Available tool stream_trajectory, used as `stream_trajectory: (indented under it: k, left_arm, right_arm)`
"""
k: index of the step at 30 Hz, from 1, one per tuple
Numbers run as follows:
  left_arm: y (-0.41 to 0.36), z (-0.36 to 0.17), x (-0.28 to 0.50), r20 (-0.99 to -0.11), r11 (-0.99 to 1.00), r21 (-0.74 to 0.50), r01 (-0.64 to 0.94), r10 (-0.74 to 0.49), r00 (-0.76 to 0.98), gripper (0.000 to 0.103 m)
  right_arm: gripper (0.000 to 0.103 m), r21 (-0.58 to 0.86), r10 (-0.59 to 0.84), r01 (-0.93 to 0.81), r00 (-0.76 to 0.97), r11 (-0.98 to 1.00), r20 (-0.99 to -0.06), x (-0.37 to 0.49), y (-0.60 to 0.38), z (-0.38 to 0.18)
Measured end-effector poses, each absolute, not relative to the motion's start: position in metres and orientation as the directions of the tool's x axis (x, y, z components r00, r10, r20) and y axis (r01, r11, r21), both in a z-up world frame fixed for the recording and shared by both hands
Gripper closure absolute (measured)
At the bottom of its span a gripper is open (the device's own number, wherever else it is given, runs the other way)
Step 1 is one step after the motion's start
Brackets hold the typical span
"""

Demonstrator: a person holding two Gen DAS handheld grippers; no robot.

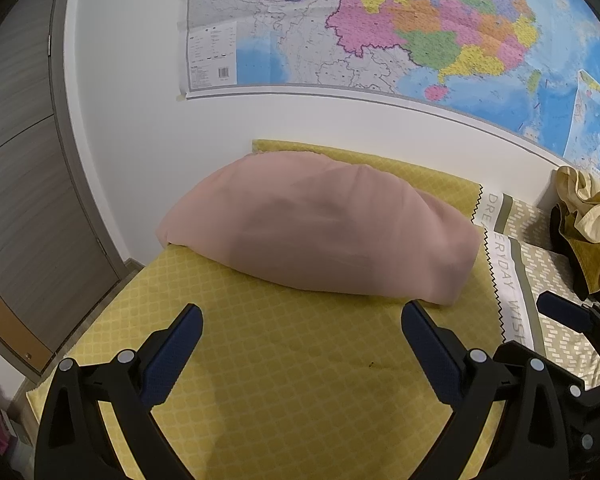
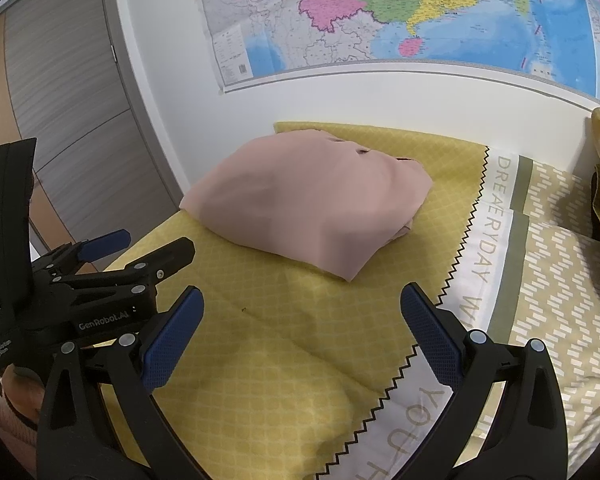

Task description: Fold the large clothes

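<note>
Pink garment (image 1: 320, 224) — soft, seemingly folded bundle on yellow quilted bedspread (image 1: 284, 360); both hand-held grippers (image 1: 302, 344) (image 2: 302, 332) spread wide, empty.

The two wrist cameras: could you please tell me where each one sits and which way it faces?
Left wrist: on the left gripper, looking forward over the yellow bedspread at the folded pink garment; its open fingers show, and the right gripper at right.
Right wrist: on the right gripper, facing the same way; its open fingers show, and the left gripper at left.
Shared: garment, bedspread, wall map.
</note>
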State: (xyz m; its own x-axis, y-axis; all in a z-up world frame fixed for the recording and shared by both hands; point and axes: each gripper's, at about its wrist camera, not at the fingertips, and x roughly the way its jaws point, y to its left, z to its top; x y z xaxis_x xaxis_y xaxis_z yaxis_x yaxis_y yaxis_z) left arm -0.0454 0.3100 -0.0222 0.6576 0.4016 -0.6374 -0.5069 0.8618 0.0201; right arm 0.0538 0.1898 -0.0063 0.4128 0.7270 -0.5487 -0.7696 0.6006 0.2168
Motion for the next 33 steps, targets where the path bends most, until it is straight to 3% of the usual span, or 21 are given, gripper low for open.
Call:
stream_trajectory:
  k: [33]
  left_arm:
    - [0.298,-0.022,-0.056,-0.627,0.874,0.026,-0.485,0.392,0.673,0.007]
  right_arm:
    - [0.006,0.211,0.724,-0.766,0.425,0.607,-0.543,0.044,0.184,-0.005]
